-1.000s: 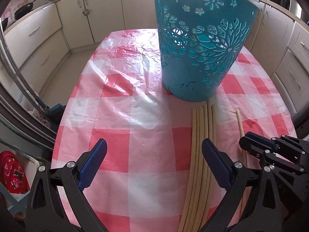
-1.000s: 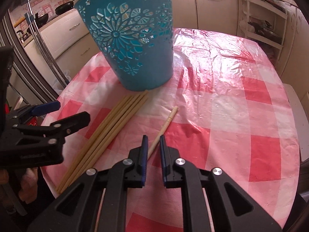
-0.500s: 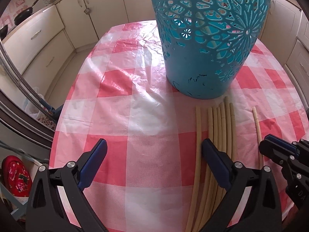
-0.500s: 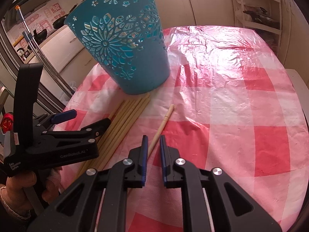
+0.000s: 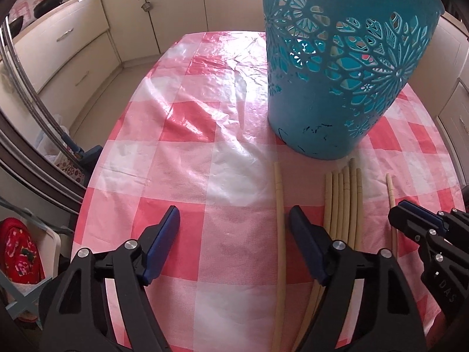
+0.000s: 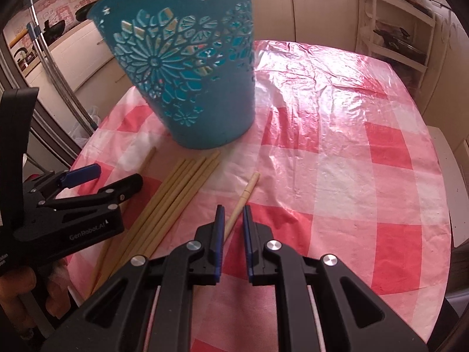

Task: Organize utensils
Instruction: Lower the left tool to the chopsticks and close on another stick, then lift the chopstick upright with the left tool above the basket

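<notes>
Because the right gripper [image 6: 233, 220] straddles the lone chopstick [image 6: 241, 201] with a narrow gap, not yet clamped, a skewed close could roll the round stick aside. The left gripper [image 5: 234, 226] is spread wide around one stray chopstick [image 5: 280, 220], its right finger near the bundle [image 5: 343, 205], which could scatter. Sticks pale, slender, lower centre; teal basket [image 5: 337, 73] upper right.

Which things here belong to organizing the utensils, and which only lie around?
For the job:
chopstick bundle
single chopstick
separated chopstick
teal basket

Just around:
checked tablecloth
frying pan
white shelf rack
</notes>
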`<action>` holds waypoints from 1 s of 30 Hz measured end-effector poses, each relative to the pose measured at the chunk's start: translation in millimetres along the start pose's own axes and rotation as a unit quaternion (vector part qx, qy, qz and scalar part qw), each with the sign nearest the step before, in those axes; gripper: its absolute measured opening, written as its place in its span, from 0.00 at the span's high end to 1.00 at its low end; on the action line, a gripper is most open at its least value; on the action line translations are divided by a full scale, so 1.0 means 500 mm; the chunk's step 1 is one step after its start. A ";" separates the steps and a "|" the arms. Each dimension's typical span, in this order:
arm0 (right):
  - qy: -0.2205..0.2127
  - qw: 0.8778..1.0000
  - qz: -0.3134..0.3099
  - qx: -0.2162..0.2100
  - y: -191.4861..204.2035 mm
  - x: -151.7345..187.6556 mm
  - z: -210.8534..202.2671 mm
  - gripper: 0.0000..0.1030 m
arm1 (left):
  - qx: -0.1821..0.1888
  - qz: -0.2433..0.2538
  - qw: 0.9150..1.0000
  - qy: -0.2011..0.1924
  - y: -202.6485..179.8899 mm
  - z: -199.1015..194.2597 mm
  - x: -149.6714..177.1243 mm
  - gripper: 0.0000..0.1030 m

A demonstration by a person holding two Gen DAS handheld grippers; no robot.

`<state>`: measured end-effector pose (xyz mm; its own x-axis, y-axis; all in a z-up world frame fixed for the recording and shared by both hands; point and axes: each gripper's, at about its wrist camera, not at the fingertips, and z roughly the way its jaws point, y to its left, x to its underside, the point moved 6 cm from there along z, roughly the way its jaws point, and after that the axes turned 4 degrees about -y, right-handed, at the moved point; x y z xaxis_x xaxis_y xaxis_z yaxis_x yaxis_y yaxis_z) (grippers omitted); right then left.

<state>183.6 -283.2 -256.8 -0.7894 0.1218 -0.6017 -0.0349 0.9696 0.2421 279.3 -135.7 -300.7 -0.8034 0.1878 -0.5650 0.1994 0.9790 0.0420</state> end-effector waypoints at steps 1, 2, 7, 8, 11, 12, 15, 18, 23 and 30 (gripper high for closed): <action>0.001 1.000 -0.003 -0.001 0.002 0.000 0.000 0.88 | 0.004 0.000 1.000 0.000 -0.004 0.001 -0.001 0.29; 0.003 1.000 -0.011 -0.007 0.008 0.004 -0.002 0.88 | 0.007 0.001 1.000 0.000 -0.007 0.002 -0.002 0.30; 0.004 0.999 -0.037 -0.015 0.025 0.006 0.001 0.88 | 0.025 0.013 1.000 -0.007 -0.016 -0.008 -0.004 0.61; 0.003 1.000 -0.027 -0.016 0.020 0.004 0.002 0.88 | 0.030 0.013 0.999 -0.008 -0.017 -0.011 -0.005 0.67; 0.001 1.000 -0.016 -0.020 0.013 0.004 0.003 0.88 | 0.066 -0.003 0.998 -0.006 -0.014 -0.013 -0.007 0.86; 0.000 1.000 -0.017 -0.019 0.014 0.004 0.003 0.87 | 0.066 -0.006 0.998 -0.007 -0.013 -0.013 -0.007 0.87; -0.001 1.000 -0.018 -0.019 0.013 0.006 0.002 0.87 | 0.054 0.017 0.998 -0.011 -0.020 -0.014 -0.002 0.87; -0.001 1.000 -0.016 -0.017 0.013 0.007 0.000 0.87 | 0.038 0.029 0.999 -0.002 -0.025 -0.015 0.001 0.85; -0.003 1.000 -0.015 -0.010 0.017 0.008 0.000 0.87 | 0.028 0.028 0.999 -0.001 -0.021 -0.018 0.004 0.77; -0.021 0.999 -0.028 -0.004 0.027 0.014 -0.002 0.81 | 0.044 0.040 0.998 -0.005 -0.033 -0.021 0.007 0.95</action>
<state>177.1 -269.5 -257.0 -0.7599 0.0767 -0.6455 -0.0835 0.9733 0.2139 267.1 -150.2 -294.9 -0.7781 0.2632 -0.5703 0.3110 0.9503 0.0142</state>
